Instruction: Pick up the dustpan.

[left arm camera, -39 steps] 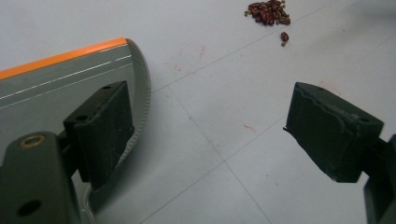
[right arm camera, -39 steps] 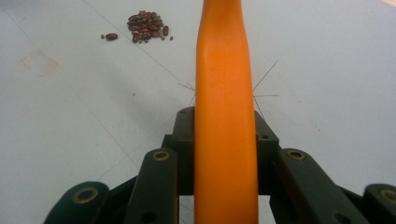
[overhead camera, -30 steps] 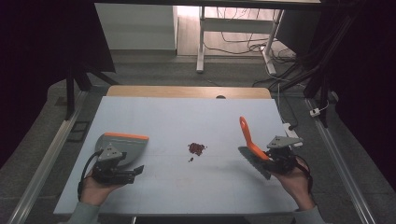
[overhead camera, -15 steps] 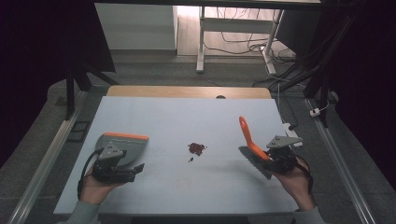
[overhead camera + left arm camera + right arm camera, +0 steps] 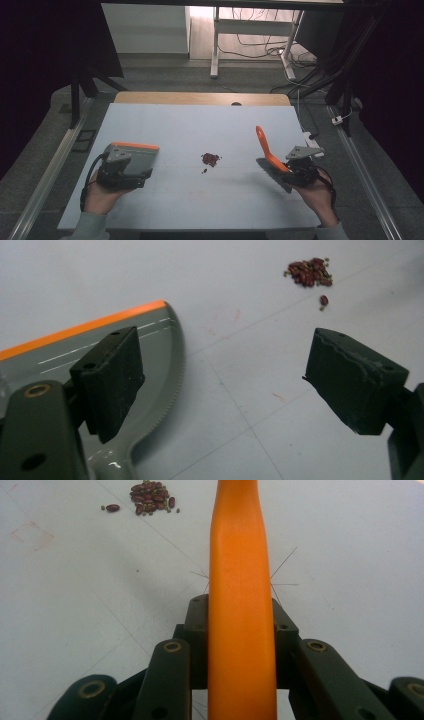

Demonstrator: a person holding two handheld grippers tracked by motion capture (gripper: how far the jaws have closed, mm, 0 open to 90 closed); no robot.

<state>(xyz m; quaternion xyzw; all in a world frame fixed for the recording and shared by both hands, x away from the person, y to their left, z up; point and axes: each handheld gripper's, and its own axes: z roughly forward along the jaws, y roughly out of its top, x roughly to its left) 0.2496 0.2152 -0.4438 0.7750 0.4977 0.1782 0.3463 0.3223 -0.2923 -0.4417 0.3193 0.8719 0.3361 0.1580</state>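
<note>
On the pale grey bench [image 5: 200,210] a small heap of dark red beans mixed with tiny green ones [image 5: 210,159] lies near the middle, with one stray red bean [image 5: 324,300] just apart from it on the near side. The left claw [image 5: 131,176] sits at the left of the bench in the person's left hand [image 5: 100,197], and its two black jaws stand wide apart with only bare bench between them. Beside and partly under its left jaw lies a grey plastic dustpan with an orange strip along its front lip [image 5: 131,154]; in the left gripper view that jaw overlaps the pan's grey surface and toothed side rim, but whether the pad touches the pan cannot be told. The pan rests well to the left of the beans, its orange edge on the far side. The right claw [image 5: 292,176], held in the person's right hand [image 5: 320,197] at the right of the bench, is clamped on the orange plastic handle of a small brush [image 5: 265,145]; the right gripper view shows the handle running straight up between the two closed jaws. The handle slants up and away from the claw, towards the far side of the bench. The brush is well to the right of the bean heap, and the heap lies between brush and dustpan.
</note>
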